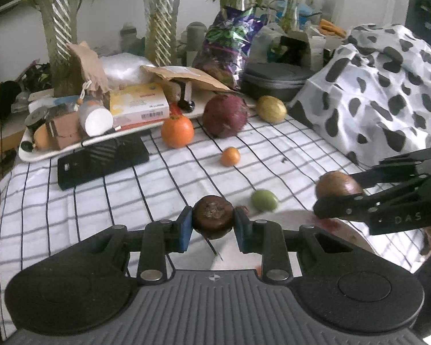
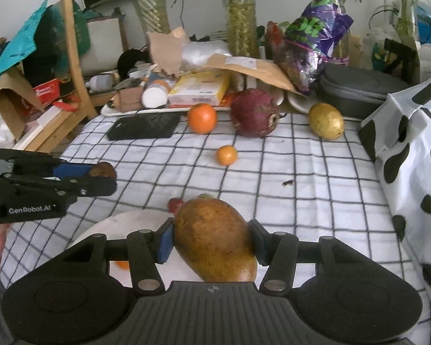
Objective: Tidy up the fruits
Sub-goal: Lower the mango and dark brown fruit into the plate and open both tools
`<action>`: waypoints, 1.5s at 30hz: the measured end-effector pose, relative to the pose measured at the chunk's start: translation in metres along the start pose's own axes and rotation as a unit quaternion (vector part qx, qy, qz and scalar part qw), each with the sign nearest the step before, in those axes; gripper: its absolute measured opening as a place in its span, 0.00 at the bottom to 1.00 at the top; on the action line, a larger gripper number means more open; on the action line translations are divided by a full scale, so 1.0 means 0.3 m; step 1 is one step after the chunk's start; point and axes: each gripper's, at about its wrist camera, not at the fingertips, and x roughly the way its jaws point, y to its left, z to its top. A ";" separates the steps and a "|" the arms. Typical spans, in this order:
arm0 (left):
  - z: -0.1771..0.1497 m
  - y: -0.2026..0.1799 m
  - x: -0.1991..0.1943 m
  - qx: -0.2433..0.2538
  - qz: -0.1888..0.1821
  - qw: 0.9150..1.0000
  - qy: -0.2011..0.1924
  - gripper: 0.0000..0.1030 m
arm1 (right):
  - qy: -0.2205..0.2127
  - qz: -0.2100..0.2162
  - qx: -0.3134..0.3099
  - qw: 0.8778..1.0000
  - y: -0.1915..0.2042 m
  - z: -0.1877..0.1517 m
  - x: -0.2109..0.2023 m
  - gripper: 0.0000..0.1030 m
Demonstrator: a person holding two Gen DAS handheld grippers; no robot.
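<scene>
My left gripper (image 1: 213,220) is shut on a small dark brown round fruit (image 1: 213,216), held above the checked cloth near a white plate (image 1: 284,218). It shows from the side in the right wrist view (image 2: 100,176). My right gripper (image 2: 211,240) is shut on a brown-yellow mango (image 2: 215,241) over the white plate (image 2: 129,224); the mango (image 1: 338,185) also shows in the left wrist view. On the cloth lie a large orange (image 1: 177,130), a small orange (image 1: 230,156), a green fruit (image 1: 264,200), a dark red round vegetable (image 1: 225,115) and a yellow fruit (image 1: 271,109).
A black phone (image 1: 102,162) lies on the cloth at the left. A cluttered tray (image 1: 37,152) with boxes and jars stands behind it. A dark grey case (image 1: 273,82), a purple bag (image 1: 230,37) and plant vases line the back. A spotted cloth (image 1: 382,92) rises at the right.
</scene>
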 end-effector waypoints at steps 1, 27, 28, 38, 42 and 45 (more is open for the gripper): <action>-0.009 -0.008 -0.009 0.000 -0.001 1.000 0.000 0.28 | 0.002 0.003 -0.001 1.000 0.011 -0.009 -0.005 0.54; -0.158 -0.105 -0.101 -0.007 -0.008 0.999 0.034 0.28 | 0.009 0.001 -0.034 0.999 0.104 -0.102 -0.029 0.97; -0.163 -0.109 -0.102 -0.007 -0.008 0.999 0.035 0.28 | 0.000 0.000 -0.036 0.999 0.105 -0.105 -0.049 0.97; -0.208 -0.147 -0.108 0.001 -0.007 0.998 0.055 0.28 | 0.010 -0.052 -0.002 0.999 0.074 -0.191 -0.165 1.00; -0.209 -0.150 -0.086 0.004 0.004 0.998 0.062 0.28 | 0.021 -0.059 0.008 0.998 0.067 -0.225 -0.182 1.00; -0.211 -0.154 -0.077 0.009 0.014 0.998 0.060 0.29 | 0.024 -0.061 0.005 0.998 0.072 -0.236 -0.184 1.00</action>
